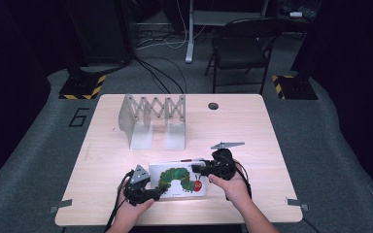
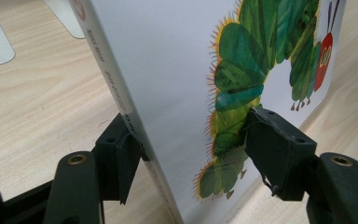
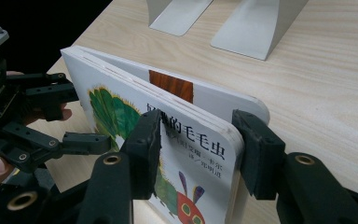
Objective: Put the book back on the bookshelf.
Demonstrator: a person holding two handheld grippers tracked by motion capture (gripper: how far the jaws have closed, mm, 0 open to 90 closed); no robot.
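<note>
A white board book (image 1: 179, 180) with a green caterpillar on its cover lies near the table's front edge. Its right end is lifted. My right gripper (image 1: 197, 168) is shut on that right end, one pad on the cover and one on the back (image 3: 196, 140). In the right gripper view the book (image 3: 121, 109) tilts up off the wood. My left gripper (image 1: 159, 191) straddles the book's lower left corner. There the book (image 2: 168, 70) stands between the two pads (image 2: 191, 154), which sit close to the spine and the cover without clamping. The left gripper (image 3: 91, 116) also shows at the book's far end.
A grey metal accordion book rack (image 1: 153, 119) stands at the back left of the wooden table (image 1: 252, 126); its feet (image 3: 256, 23) are just beyond the book. A dark round cap (image 1: 213, 105) sits near the far edge. A folding chair (image 1: 240, 43) stands beyond the table.
</note>
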